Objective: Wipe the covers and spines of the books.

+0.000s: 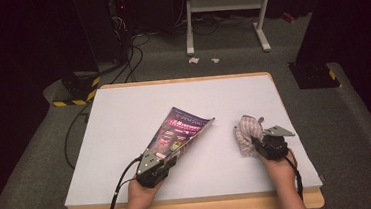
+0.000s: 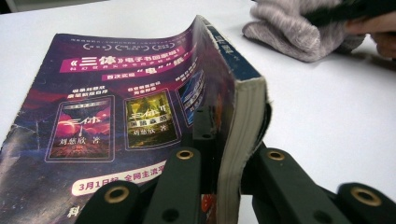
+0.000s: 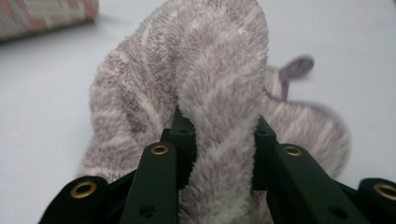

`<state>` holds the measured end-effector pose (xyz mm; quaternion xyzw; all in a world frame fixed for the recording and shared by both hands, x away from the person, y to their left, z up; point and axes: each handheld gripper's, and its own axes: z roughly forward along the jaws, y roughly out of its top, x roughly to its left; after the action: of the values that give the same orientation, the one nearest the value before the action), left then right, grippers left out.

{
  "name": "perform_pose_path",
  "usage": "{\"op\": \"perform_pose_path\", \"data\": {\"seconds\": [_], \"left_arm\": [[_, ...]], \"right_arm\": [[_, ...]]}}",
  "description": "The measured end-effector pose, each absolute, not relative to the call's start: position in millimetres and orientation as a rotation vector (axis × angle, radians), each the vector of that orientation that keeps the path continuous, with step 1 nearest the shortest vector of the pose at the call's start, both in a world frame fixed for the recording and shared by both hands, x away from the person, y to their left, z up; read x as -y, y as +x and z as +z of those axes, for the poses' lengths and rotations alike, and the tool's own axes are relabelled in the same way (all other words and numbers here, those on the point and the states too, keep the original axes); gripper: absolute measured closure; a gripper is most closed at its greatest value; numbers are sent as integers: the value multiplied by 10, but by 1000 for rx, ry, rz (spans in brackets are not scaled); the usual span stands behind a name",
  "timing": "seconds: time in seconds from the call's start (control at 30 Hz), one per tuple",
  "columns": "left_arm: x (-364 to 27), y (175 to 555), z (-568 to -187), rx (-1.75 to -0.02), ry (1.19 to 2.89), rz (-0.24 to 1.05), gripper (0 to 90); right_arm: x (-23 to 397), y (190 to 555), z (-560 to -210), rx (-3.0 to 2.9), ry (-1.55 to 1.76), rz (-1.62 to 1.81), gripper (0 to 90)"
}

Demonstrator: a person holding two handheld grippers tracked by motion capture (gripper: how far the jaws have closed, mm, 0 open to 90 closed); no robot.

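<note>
In the high view the left gripper (image 1: 164, 160) is in the lower middle of the frame, a little left of center, and it grasps a book (image 1: 181, 131) by its near end; the book goes from the jaws up and to the right over the white table (image 1: 124, 114), with its dark purple cover turned upward and its far corner close to the middle of the frame. In the left gripper view the two black jaws rise from the bottom and are clenched on the book (image 2: 140, 107) close to its spine, one jaw on the cover side and the other behind the page block, so the pages stand between them and the cover bends over to the left. The right gripper (image 1: 257, 141) is in the lower right part of the high view and it grips a cloth (image 1: 247, 132), a fluffy one with pale purple and white stripes, which is bunched on the table just right of the book, apart from it. In the right gripper view the jaws are pressed on a thick fold of the cloth (image 3: 219, 93) from both sides, and the fold stands up between them in the center of the frame; the rest of the cloth lies behind on the table, with a small loop in the upper right
</note>
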<state>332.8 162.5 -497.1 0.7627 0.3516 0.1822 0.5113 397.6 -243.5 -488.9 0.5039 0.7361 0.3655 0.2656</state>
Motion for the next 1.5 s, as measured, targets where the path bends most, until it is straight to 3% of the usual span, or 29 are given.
{"op": "perform_pose_path", "data": {"seconds": [0.3,0.47,0.7,0.87,1.5], "left_arm": [[-1630,3328,-4977,-841,1838,437,830],[-1633,3330,-4978,-842,1833,435,830],[-1634,3329,-4980,-841,1833,434,830],[-1631,3332,-4983,-839,1837,433,831],[-1630,3332,-4984,-840,1836,431,832]], "right_arm": [[2176,3826,-4409,-1913,1224,1244,716],[1920,4003,-4153,-1922,1163,1243,714],[1579,4542,-4453,-2012,1229,1074,713],[1455,4735,-4686,-2091,1264,1028,712],[964,4098,-4516,-2194,968,1182,712]]}}
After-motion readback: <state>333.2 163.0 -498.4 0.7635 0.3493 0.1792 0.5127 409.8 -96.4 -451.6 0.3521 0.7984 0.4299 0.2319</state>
